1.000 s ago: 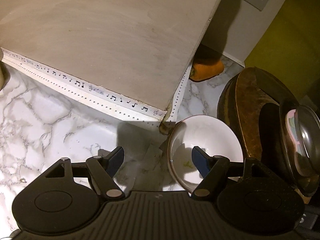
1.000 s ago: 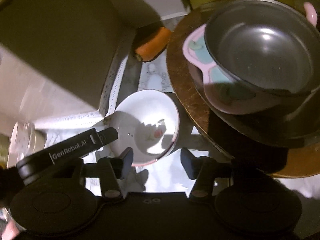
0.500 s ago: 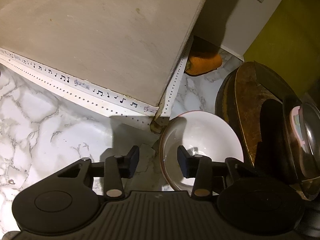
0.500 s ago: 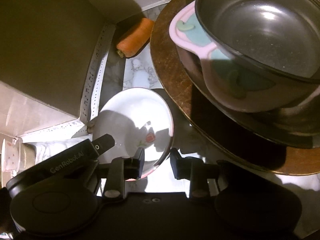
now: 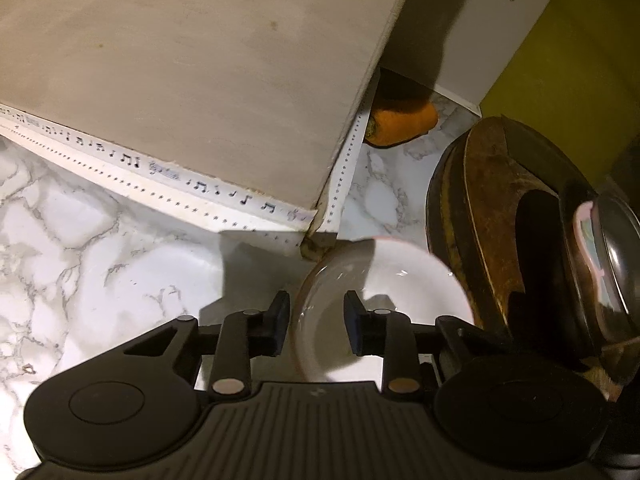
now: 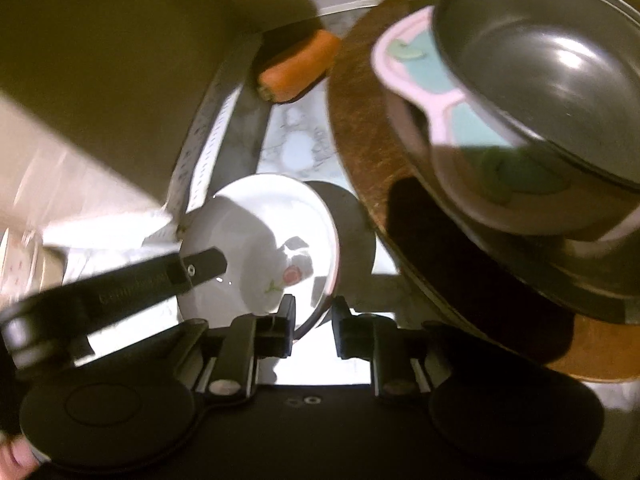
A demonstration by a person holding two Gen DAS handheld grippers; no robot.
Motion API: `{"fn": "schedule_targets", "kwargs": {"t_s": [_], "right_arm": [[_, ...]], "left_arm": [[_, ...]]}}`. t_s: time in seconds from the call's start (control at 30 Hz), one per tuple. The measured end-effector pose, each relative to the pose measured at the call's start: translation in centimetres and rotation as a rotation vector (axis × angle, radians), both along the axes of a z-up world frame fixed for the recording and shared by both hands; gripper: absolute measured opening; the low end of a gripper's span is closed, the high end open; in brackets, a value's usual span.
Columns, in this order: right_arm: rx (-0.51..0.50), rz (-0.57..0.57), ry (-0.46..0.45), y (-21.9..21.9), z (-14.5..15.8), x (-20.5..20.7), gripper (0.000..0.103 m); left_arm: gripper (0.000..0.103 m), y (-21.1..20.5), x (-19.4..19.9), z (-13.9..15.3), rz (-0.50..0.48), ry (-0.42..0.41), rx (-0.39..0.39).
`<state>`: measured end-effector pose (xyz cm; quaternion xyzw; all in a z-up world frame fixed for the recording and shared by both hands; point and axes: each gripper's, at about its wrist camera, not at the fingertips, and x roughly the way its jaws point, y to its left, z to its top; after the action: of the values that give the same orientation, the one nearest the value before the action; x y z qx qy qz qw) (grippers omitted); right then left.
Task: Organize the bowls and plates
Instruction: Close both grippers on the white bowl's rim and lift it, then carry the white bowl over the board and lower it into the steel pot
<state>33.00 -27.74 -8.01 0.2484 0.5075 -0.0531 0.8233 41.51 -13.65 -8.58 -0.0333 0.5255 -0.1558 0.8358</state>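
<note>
Straddling white bowl (image 5: 404,276) rim, left gripper (image 5: 314,322) and right gripper (image 6: 313,326) both narrowly open, steel bowl (image 6: 540,60) atop pink plate (image 6: 412,80).

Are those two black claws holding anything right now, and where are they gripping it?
Both straddle the rim of the white bowl: left gripper on one side, right gripper on the opposite side. Whether their jaws have fully clamped cannot be told.
</note>
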Motion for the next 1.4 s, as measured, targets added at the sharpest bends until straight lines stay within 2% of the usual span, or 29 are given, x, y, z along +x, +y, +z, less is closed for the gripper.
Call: {"fn": "schedule_targets", "kwargs": {"t_s": [0.2,0.43,0.53,0.67,0.93,1.0,1.2,1.4], "right_arm": [[-0.008,0.124,-0.002,0.3,0.2,-1.1,0.011],[-0.058,0.278,0.018,1.1,0.6,-1.9,0.012],[-0.076,0.301,0.003,1.5,1.1,-2.3,0.022],[-0.111,0.326,-0.009,1.9,1.7,-2.5,0.022],[-0.150,0.357,-0.014,1.8,0.8,-2.2,0.016],[-0.160,0.374,-0.023,2.0,0.6,-2.1,0.011],[-0.181,0.414,-0.019,2.6,0.9,-2.3,0.010],[-0.189,0.442,-0.034,2.7,2.3,-2.6,0.010]], "left_arm": [[0.029,1.1,-1.2,-0.2,-0.046,0.027,0.011],[0.028,1.9,-3.9,-0.2,-0.093,0.044,0.032],[0.028,2.0,-4.9,-0.2,-0.108,0.044,0.048],[0.027,2.0,-5.7,-0.3,-0.101,0.034,0.059],[0.011,2.4,-6.3,-0.4,-0.060,0.019,0.075],[0.010,2.1,-6.6,-0.3,-0.064,0.006,0.102],[0.007,2.3,-7.4,0.0,-0.029,-0.004,0.117],[0.007,2.0,-8.7,2.1,-0.018,-0.043,0.137]]}}
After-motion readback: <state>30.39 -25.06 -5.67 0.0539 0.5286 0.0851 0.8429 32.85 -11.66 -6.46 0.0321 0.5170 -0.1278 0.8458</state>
